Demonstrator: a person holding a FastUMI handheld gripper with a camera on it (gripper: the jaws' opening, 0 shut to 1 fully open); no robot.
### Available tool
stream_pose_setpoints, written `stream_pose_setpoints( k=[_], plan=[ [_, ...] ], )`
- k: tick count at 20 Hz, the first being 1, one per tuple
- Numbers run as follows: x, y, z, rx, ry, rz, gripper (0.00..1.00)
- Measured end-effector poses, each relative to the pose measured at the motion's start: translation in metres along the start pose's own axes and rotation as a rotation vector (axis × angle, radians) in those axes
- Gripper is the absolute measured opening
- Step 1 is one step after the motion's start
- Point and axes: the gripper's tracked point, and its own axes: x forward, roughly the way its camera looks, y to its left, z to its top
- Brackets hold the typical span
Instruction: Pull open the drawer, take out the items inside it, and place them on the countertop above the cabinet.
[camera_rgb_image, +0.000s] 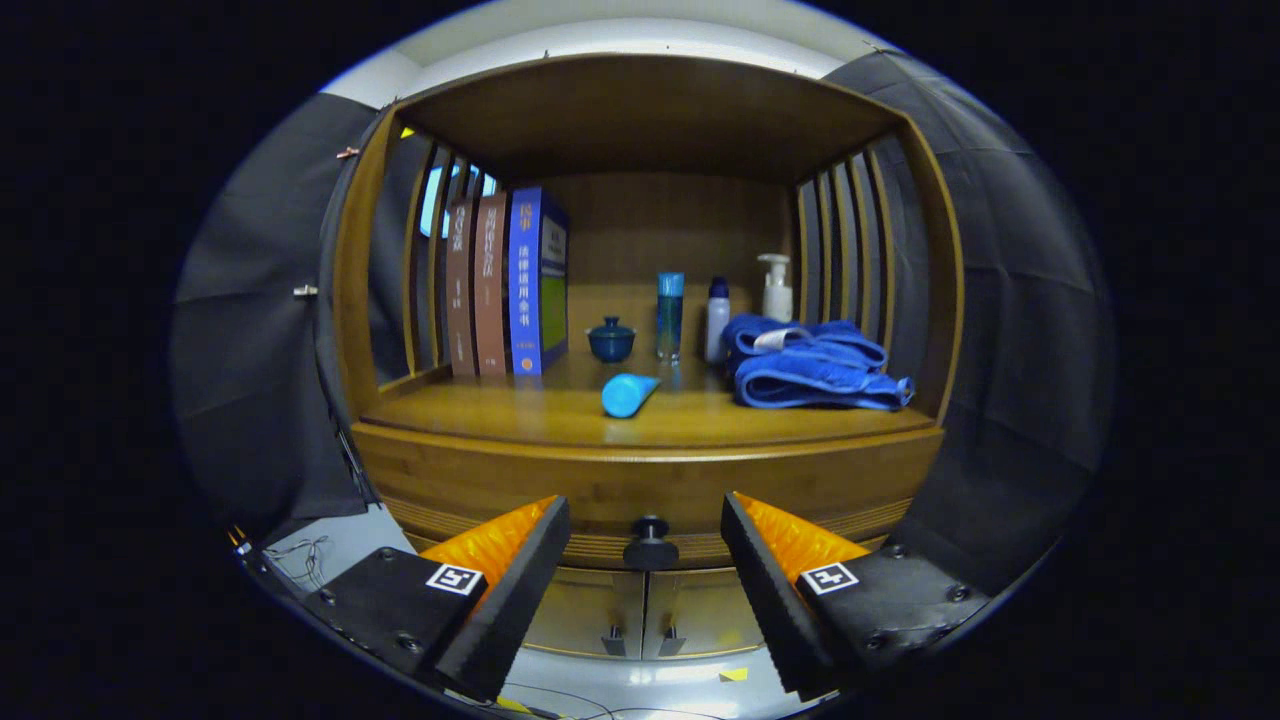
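1. Nearest to me is my gripper (645, 520); its two fingers stand wide apart and hold nothing.
2. In the gap between the fingertips, a little ahead of them and touching neither, I see the dark round knob (650, 543) of the drawer (640, 485). The drawer front sits flush in the wooden cabinet (350, 300), so it reads as closed, and what lies inside is hidden from me.
3. Below the knob, lower between the fingers, are two small cabinet doors (645, 610) with a pair of little handles at their meeting edges.
4. Above the drawer and beyond the fingertips runs the countertop (480, 415), roofed and slatted at both sides.
5. On it, straight ahead of the gap, a light blue tube (628, 394) lies on its side near the front edge.
6. Behind the tube stand a small dark blue lidded cup (611, 340), a tall blue bottle (669, 315), a short white bottle with a blue cap (717, 319) and a white pump bottle (776, 287).
7. Beyond the right finger a folded blue towel (812, 365) lies just in front of the pump bottle.
8. Beyond the left finger three books (505, 282) stand upright against the slats.
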Motion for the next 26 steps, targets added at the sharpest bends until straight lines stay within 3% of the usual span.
stream_pose_setpoints(
  k=[7,15,26],
  plan=[
    [-0.076,-0.005,0.089,-0.048,-0.109,0.008,0.99],
    [-0.138,0.001,0.115,-0.042,-0.1,0.041,0.99],
    [-0.187,-0.003,0.17,-0.046,-0.137,0.039,0.99]
  ],
)
